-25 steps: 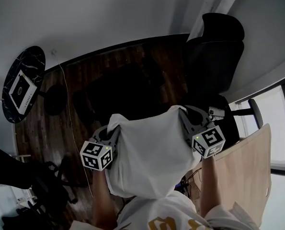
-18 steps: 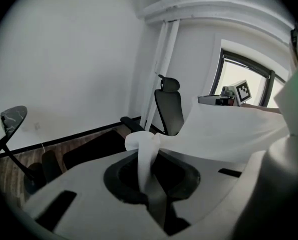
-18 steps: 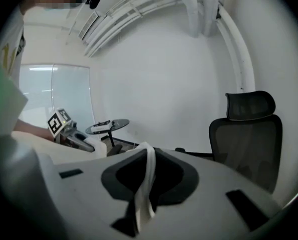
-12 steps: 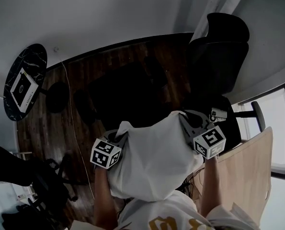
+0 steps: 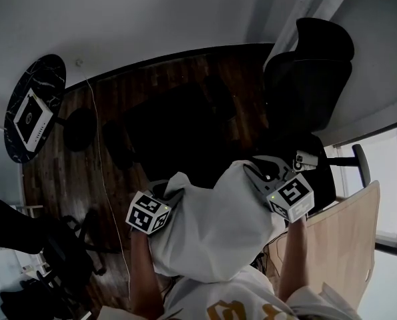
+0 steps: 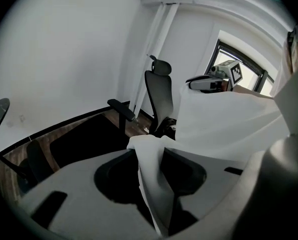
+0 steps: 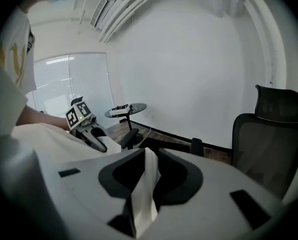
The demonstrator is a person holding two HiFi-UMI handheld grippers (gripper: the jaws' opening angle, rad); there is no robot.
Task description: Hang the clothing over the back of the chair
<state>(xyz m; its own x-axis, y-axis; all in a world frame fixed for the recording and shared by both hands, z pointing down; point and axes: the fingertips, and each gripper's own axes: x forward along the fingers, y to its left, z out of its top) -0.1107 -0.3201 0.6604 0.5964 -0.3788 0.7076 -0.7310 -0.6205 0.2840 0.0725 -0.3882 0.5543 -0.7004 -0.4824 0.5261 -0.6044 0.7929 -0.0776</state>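
Loosely, clothing (image 5: pixel 211 229) in left hand-held gripper (image 5: pixel 173 193), right hand-held gripper (image 5: pixel 253 170) (jaws opening)

Two opening tools (image 5: pixel 173 193) (image 5: pixel 255 172) straddling one garment (image 5: pixel 211 229), two chairs (image 5: pixel 308 79) (image 5: pixel 28 235), one table (image 5: pixel 48 79).

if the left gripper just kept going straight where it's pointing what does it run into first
First the white garment, whose fold lies between the left gripper's opening jaws. Past that, the line seems to run toward the black office chair, though depth is hard to judge.

White cloth (image 7: pixel 141 198) between the opening right claw (image 7: pixel 149 155)
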